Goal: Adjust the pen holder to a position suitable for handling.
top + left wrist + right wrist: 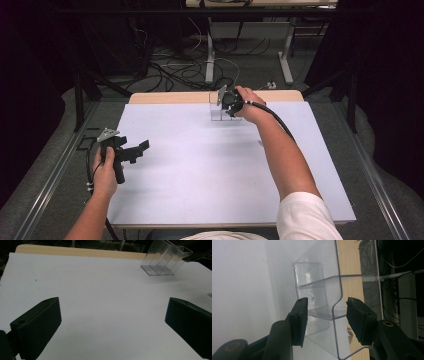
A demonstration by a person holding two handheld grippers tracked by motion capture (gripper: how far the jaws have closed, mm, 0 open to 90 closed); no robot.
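Partly hidden behind the hand, right gripper [325, 320] straddling the clear divided holder [319, 290], jaws spread, its lower edge running off-frame, left gripper [112, 327] hanging wide apart.

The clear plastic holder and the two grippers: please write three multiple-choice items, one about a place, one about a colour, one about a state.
1. Where on the table does the clear plastic holder stand?
A. near the far edge
B. at the near left corner
C. in the middle

2. What colour is the sheet covering the table?
A. green
B. white
C. red

3. How are the fingers of the left gripper?
A. shut on the holder
B. shut on nothing
C. wide apart, nothing between them

Answers:
1 A: in the high view the holder stands by the far wooden edge, at the right gripper.
2 B: the sheet is plain white in every view.
3 C: the left gripper view shows its two fingers far apart over bare sheet.
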